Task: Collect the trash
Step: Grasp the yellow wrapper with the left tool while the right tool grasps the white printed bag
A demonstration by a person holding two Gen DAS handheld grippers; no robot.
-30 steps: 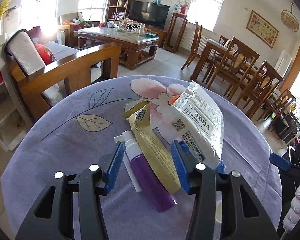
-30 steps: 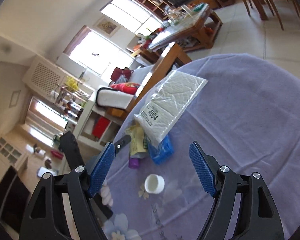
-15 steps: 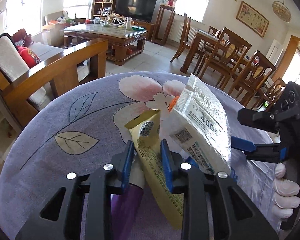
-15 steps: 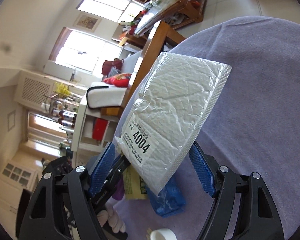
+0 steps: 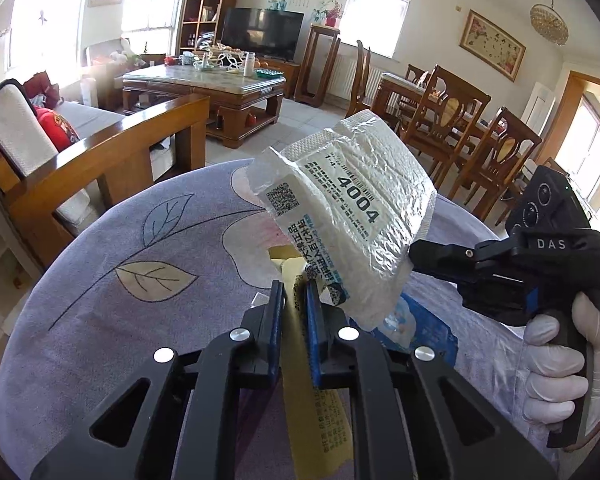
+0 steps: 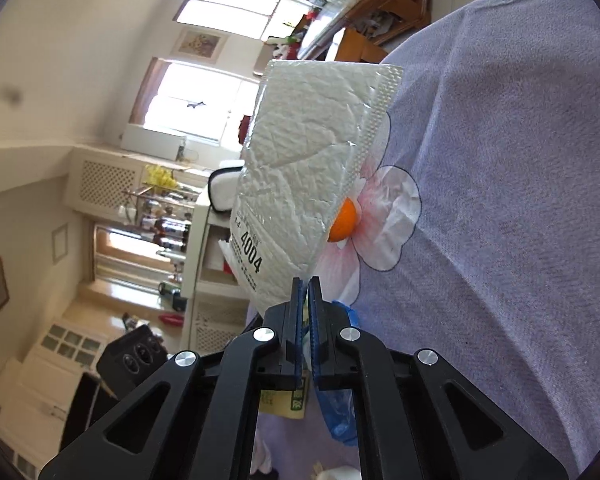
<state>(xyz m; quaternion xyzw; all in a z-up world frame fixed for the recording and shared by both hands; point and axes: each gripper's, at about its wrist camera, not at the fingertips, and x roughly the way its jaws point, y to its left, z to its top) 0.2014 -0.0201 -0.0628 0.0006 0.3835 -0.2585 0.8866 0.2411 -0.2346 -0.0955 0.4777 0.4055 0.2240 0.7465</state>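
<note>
A white padded bag (image 5: 352,224) marked 4004 hangs tilted above the purple flowered tablecloth (image 5: 140,320). My right gripper (image 6: 305,284) is shut on its lower corner, and in the left wrist view the right gripper (image 5: 414,254) reaches in from the right. My left gripper (image 5: 294,292) is closing, its blue pads pressing on a long yellow packet (image 5: 320,420) that stands up between them. A crumpled blue wrapper (image 5: 420,328) lies on the cloth under the bag. An orange ball (image 6: 342,216) peeks out behind the white padded bag (image 6: 300,168).
A gloved hand (image 5: 556,364) holds the right gripper's handle. A wooden armchair (image 5: 132,148) stands past the table's far left edge and dining chairs (image 5: 452,120) at the far right. A white cap (image 6: 340,474) sits at the bottom edge of the right wrist view.
The left jaws have narrowed onto the yellow packet. The right gripper came in, closed on the white bag's corner and raised the bag off the pile.
</note>
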